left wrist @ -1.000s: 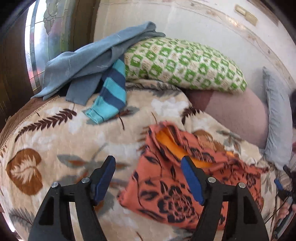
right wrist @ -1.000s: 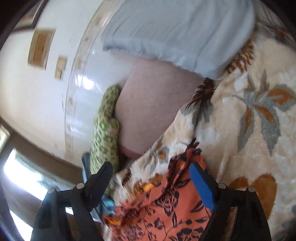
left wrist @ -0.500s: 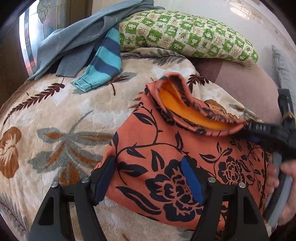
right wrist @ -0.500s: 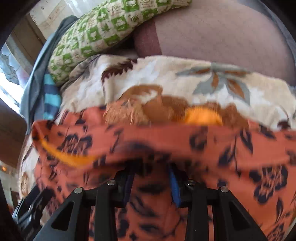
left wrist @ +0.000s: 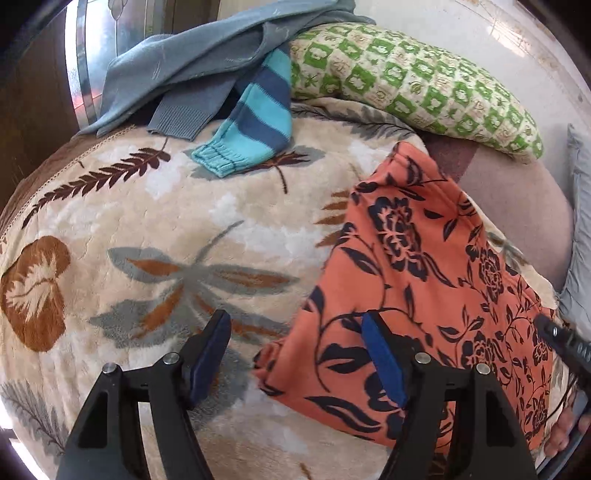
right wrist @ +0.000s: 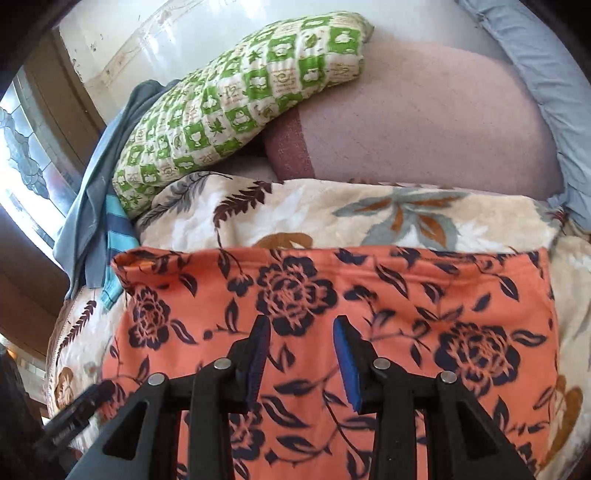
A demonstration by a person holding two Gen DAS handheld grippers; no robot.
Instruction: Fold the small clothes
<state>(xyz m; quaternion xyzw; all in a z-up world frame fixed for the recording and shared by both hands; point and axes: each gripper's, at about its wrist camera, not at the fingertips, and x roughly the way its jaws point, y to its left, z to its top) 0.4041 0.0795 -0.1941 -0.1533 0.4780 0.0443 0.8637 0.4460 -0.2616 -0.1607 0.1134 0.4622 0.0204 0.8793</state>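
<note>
While the orange floral garment lies spread flat on the bed's leaf-patterned blanket, near the blanket's head-end edge, the right hand-held gripper hangs over it, its jaws having just been closing to a narrow gap; whether cloth is pinched between them cannot be told. The left hand-held gripper stands released, jaws wide, straddling the garment's corner. No brand or label is readable; the green-checked pillow bears small printed motifs and figures too fine to read. A grey-blue garment and a blue-striped sleeve lie at the blanket's far corner. A white wall and patterned window glass lie behind the bed.
</note>
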